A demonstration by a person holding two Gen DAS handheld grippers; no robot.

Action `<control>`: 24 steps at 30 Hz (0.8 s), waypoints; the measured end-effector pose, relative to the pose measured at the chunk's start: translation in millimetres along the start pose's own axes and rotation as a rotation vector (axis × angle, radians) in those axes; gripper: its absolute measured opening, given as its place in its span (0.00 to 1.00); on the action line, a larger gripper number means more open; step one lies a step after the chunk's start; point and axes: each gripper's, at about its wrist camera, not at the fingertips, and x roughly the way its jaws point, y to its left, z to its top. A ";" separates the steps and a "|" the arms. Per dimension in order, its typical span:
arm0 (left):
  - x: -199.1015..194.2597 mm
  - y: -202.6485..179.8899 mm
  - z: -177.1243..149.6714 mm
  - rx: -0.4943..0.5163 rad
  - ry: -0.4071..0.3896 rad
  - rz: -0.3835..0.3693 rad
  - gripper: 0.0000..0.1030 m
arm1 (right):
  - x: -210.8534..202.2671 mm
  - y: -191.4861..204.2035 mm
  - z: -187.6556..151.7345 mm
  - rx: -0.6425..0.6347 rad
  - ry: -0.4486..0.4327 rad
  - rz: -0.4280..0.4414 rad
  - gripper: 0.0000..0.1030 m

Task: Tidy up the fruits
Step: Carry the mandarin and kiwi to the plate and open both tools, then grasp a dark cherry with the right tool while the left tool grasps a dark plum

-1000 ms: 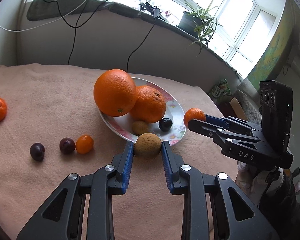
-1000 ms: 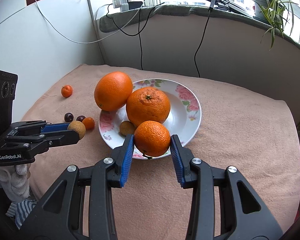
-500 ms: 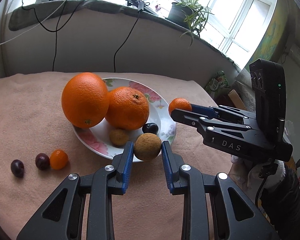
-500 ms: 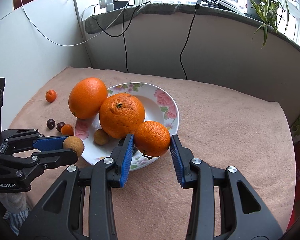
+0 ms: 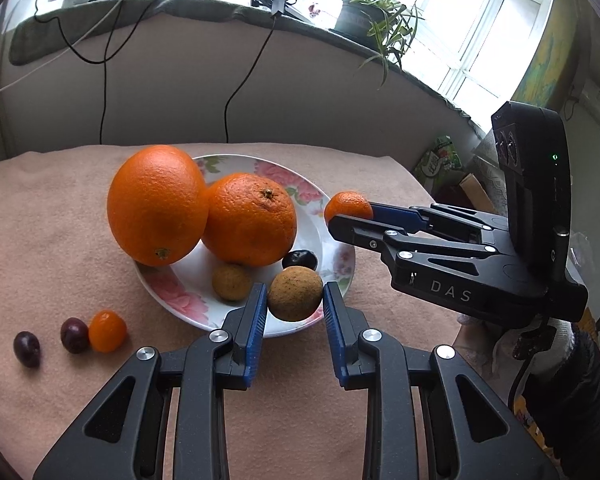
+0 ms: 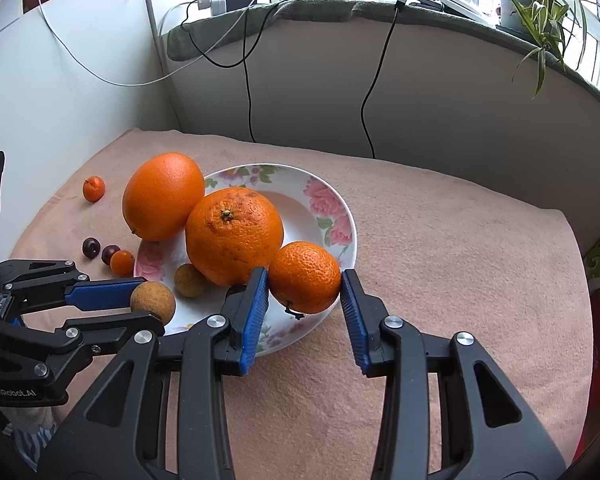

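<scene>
In the left wrist view, the left tongs are clamped on a small round brown fruit with a rough, dull, speckled skin. It is held over the near rim of the flowered plate, which is white with pink roses. On the plate there are a big smooth orange, a second orange with coarser skin touching it, another small brown fruit and a dark plum. On the pink cloth of the counter, left of the plate, lie two dark plums and a small orange kumquat in a row. At the right, the right tongs are closed on a mandarin, beside the right rim of the plate.

In the right wrist view, the right tongs are clamped on the mandarin, bright orange with pebbled skin and a dark stem end that points down. It is over the near right part of the plate and close to the coarse orange. The big orange leans on the left rim. At the left, the left tongs grip the brown fruit over the left edge of the plate. One more small orange fruit lies alone on the cloth, well apart.
</scene>
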 end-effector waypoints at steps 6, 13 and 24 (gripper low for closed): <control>0.7 0.2 0.5 0.006 0.001 0.008 0.26 | 1.4 -0.2 1.0 0.003 -0.001 -0.001 0.38; -0.2 -1.0 1.0 0.014 -0.001 0.010 0.27 | 1.1 1.0 1.0 0.004 -0.008 -0.016 0.51; -9.2 -0.7 -0.2 0.028 -0.028 0.034 0.65 | -10.7 -0.7 1.1 0.034 -0.054 -0.049 0.84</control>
